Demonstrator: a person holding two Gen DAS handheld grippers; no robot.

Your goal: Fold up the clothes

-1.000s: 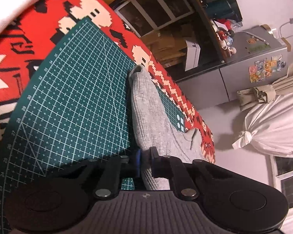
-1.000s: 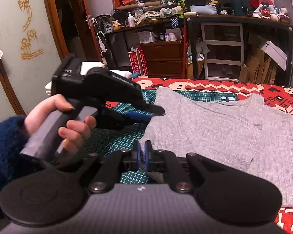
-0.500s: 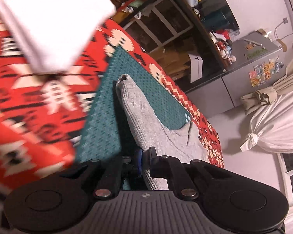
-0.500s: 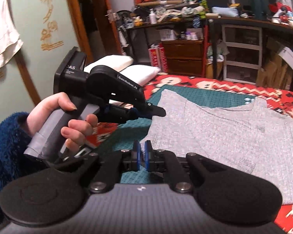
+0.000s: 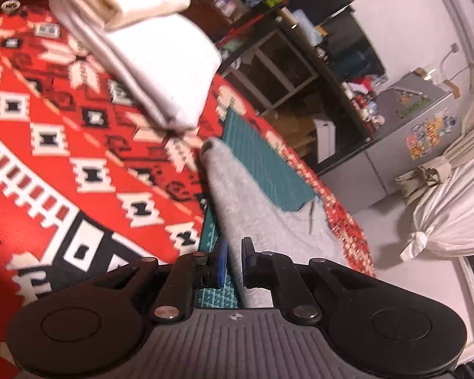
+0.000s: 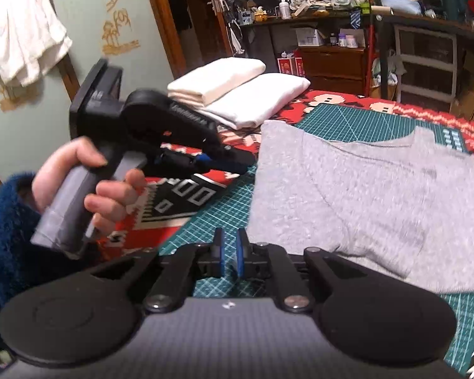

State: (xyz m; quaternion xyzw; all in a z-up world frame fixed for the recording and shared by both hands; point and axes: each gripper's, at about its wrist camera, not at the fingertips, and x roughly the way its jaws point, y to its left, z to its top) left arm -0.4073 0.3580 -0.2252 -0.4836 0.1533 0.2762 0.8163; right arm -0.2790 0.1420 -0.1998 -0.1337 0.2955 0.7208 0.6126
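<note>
Across the green cutting mat (image 6: 224, 211) lies the grey top (image 6: 363, 189), spread flat w/ its neckline toward the far side, part of it spilling onto the red patterned blanket (image 5: 79, 164). Big change over the last sec: both grippers have swung off toward the blanket side, so the left wrist view, filled w/ mat a moment ago, now shows mostly blanket and the stack of folded white clothes (image 5: 136, 50). Means the fold isn't started yet, by my read; hands look to be repositioning along the top's edge.

Left gripper (image 5: 233, 262): blue pads nearly together, a narrow slit between them. Grey edge shows right behind that slit, but in right wrist view the left gripper (image 6: 233, 161) hangs just off the top's edge, nothing pinched. Hand (image 6: 88, 186) in a blue fuzzy sleeve (image 6: 6, 237) carries it.

Right gripper (image 6: 227, 252): jaws have just been opening a touch, small gap now, nothing between them, only mat behind. Top's near corner sits just beside its right finger, apart.

White stack rests near the top's far corner.
</note>
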